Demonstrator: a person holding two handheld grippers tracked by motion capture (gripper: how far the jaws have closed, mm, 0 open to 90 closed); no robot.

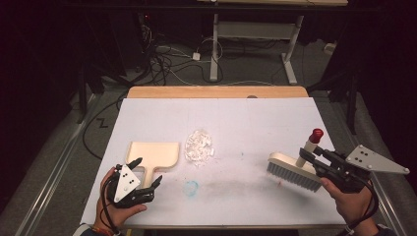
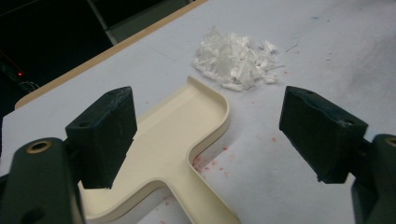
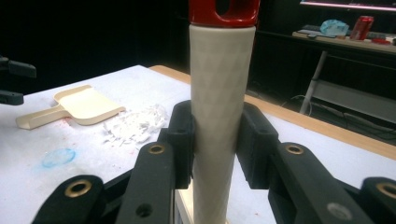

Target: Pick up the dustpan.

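White sheeting covers the worktop (image 1: 255,187), where the right claw (image 1: 309,158) is clenched on the brush (image 1: 294,171) handle at the right side. The left claw (image 1: 146,173) gapes released astride the cream dustpan (image 1: 153,155) handle, plastic shreds (image 1: 198,146) just beyond the pan.

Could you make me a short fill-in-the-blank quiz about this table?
1. The right tongs are shut on the handle of the ____.
2. The left tongs hover, jaws ____, over the dustpan.
3. The pile of white scraps lies just ____ of the dustpan in the high view.

Missing words: brush; open; right
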